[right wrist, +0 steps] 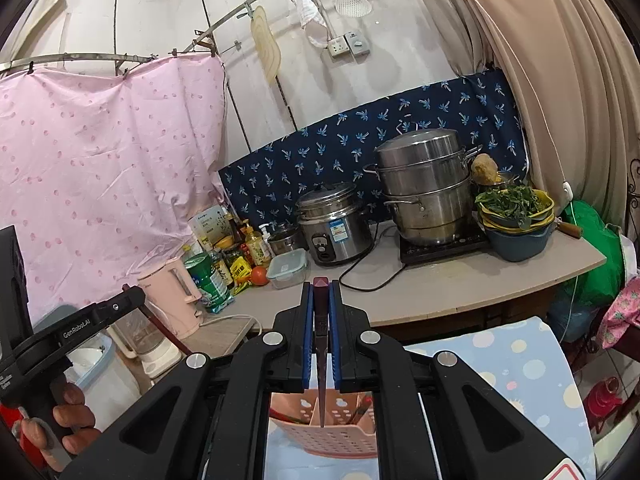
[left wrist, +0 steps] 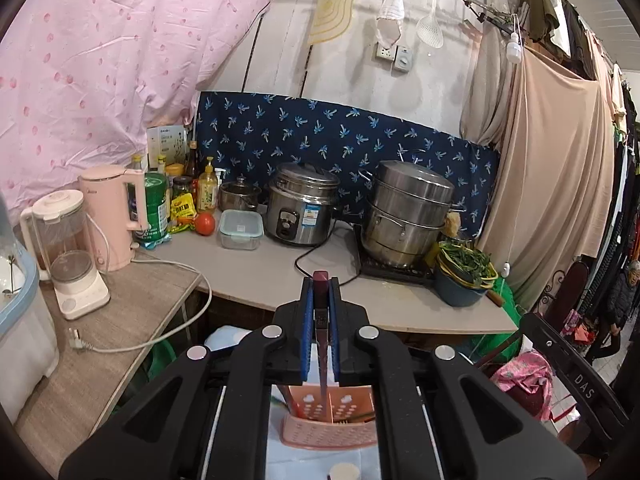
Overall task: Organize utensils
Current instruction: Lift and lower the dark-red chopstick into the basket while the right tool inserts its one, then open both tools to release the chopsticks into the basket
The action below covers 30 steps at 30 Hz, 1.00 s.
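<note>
My left gripper [left wrist: 321,286] is shut on a dark red chopstick [left wrist: 321,320] that points down toward a pink perforated utensil holder [left wrist: 328,432] on a pale blue cloth. My right gripper [right wrist: 321,290] is shut on another dark red chopstick [right wrist: 321,344], its tip hanging just above the divider of the same pink holder [right wrist: 320,440]. The holder has compartments; some utensils lean inside it. The left gripper's body [right wrist: 80,328] and the hand holding it show at the left of the right wrist view.
A grey counter [left wrist: 280,276] carries a rice cooker [left wrist: 300,210], a steel steamer pot [left wrist: 408,220] on a hob, a bowl of greens [left wrist: 464,276], a plastic box [left wrist: 241,230], a tomato, bottles, a pink kettle [left wrist: 114,220] and a blender [left wrist: 68,256]. Curtains hang around.
</note>
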Each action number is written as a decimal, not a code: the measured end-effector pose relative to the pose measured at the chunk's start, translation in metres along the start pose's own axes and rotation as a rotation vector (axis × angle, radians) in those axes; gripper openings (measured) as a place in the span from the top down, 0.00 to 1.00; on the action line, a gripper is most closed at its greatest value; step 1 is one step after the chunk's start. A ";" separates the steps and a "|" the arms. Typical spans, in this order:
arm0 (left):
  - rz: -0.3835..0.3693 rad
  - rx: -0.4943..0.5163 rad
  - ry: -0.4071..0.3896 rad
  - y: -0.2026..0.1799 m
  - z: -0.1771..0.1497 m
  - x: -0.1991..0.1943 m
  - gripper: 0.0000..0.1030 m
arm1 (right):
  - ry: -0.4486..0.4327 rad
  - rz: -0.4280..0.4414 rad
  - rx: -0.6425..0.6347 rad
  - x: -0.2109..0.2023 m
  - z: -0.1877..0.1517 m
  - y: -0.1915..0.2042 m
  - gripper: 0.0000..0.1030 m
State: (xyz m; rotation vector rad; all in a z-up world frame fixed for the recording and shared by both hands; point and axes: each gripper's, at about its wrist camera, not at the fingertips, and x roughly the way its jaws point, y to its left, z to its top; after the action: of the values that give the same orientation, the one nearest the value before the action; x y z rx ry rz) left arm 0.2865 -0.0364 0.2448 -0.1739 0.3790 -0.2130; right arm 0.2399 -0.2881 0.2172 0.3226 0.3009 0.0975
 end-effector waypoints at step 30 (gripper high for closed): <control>0.060 0.031 0.152 0.014 -0.057 0.091 0.91 | 0.194 -0.061 -0.025 0.090 -0.064 -0.031 0.81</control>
State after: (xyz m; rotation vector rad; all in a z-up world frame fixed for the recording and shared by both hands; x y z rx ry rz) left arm 0.3497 -0.0524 0.1579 -0.1156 0.5311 -0.1729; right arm 0.3073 -0.2851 0.1244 0.2795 0.5007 0.0729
